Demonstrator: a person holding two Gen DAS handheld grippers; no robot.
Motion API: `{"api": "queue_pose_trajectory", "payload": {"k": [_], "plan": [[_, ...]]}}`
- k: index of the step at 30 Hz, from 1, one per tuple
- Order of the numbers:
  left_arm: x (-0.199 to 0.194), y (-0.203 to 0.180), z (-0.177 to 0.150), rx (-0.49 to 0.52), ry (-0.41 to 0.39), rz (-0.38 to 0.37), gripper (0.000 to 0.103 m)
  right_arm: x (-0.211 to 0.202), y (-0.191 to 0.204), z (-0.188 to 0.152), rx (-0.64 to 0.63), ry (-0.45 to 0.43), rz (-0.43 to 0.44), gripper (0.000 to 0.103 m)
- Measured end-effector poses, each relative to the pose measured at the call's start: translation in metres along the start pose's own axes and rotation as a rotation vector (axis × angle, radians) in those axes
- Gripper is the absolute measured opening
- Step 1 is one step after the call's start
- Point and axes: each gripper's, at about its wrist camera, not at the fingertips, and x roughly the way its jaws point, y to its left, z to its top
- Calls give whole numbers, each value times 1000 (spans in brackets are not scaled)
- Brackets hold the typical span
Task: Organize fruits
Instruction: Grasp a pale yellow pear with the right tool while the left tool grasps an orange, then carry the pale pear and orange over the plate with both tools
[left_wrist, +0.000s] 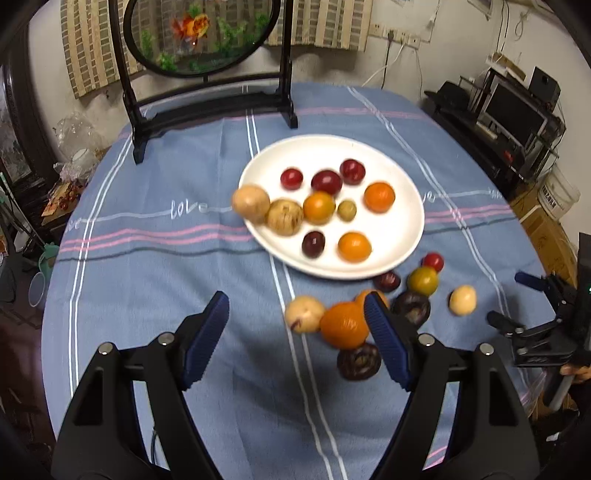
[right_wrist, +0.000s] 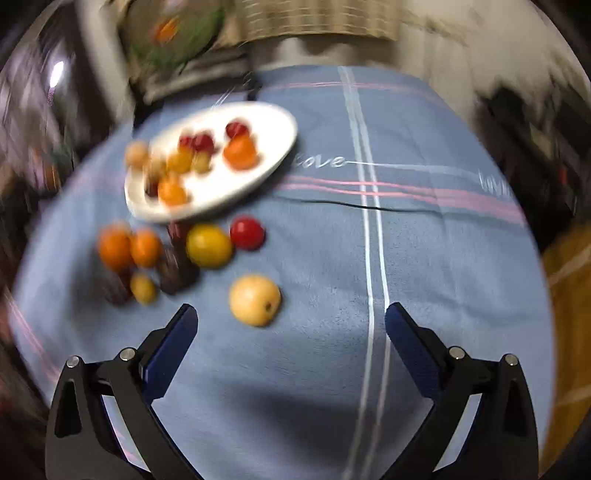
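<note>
1. Nearest my left lens: left gripper, jaws apart, nothing between the pads. Its right pad sits in front of the loose fruit pile, hiding part of one orange; I cannot tell whether it touches anything.
2. Nearest my right lens: right gripper, jaws spread wide and bare, pointing down at the cloth. A pale yellow fruit lies just ahead of the gap, apart from both pads. I judge this to be my next pick.
3. Loose fruit on the cloth, near side of the plate: large orange, pale speckled fruit touching it, two dark purple fruits, a yellow-green fruit, a small red one, another dark one at the plate's edge. The right view is blurred, so I cannot fix the exact count.
4. White plate, mid-table: already holds about eleven pieces, red, orange, tan and dark. One tan fruit sits at the left rim and seems to overhang it.
5. Progress, by my estimate: somewhat over half loaded; the near cluster and the stray yellow fruit remain.
6. Blue striped tablecloth: bears everything.
7. Dark-framed round screen: far edge, well apart from the plate.
</note>
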Motion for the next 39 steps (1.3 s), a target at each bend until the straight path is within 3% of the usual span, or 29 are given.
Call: {"api": "queue_pose_trajectory", "payload": {"k": [3,7,11,15,22,27,34,39], "plan": [[6,-3,-9,3,31,5,77,22,9,2,-29,31,13,82],[9,-5,-15,9,47,6,77,38,8,11,-13,70,30,78],[13,-10,-18,23,57,2,77,48,17,21,-45,116,145,38],[22,-24,-16,70,59,-17,77,39,13,26,-12,146,200,38],[53,-47,-17,167,99,-55,74,25,0,26,52,132,218,38],[80,-41,-22,170,168,-91,48,24,2,23,70,139,237,38],[68,-34,-19,146,124,-111,45,23,6,19,78,137,240,38],[39,-31,-8,142,52,-58,45,17,11,22,71,122,254,38]]}}
